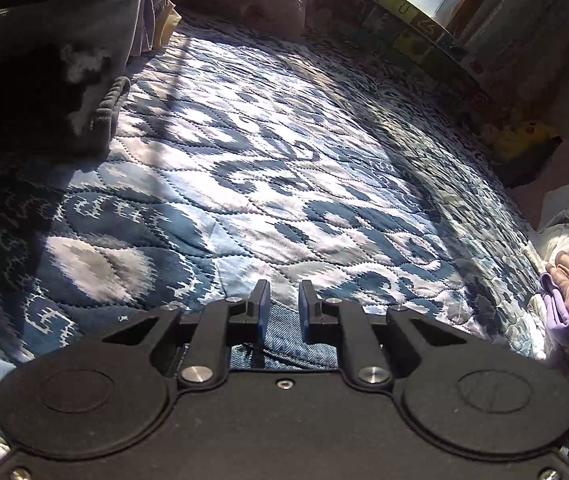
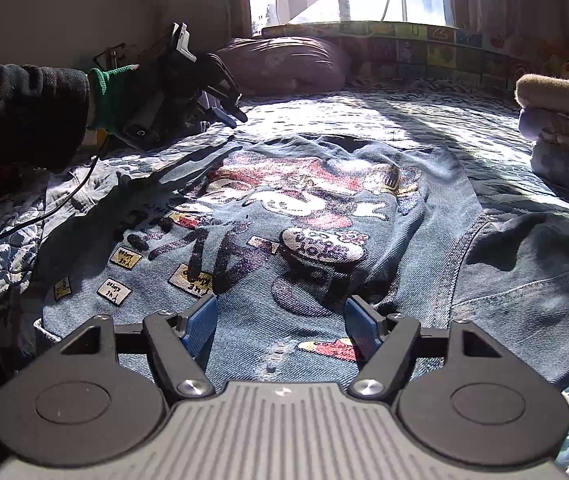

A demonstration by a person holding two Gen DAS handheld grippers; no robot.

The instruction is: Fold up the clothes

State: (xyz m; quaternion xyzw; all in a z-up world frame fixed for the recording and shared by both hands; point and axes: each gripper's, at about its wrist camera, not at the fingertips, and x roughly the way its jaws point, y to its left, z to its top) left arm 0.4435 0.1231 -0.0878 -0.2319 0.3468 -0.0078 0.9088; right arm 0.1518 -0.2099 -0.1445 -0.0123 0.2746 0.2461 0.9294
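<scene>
Sunlit quilted bedspread (image 1: 244,168) carries our denim jacket (image 2: 324,240), spread back-up. Left gripper (image 1: 283,304) hovers nearly closed and empty; right gripper (image 2: 280,320) gapes over the hem. We should pinch both layers, then lift evenly.

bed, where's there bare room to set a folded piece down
Free: the sunlit quilt between the denim jacket and the purple pillow. Crowded: the jacket fills the near middle, dark clothes sit far left, a folded stack right, and the left gripper hovers over the jacket's left edge.
</scene>
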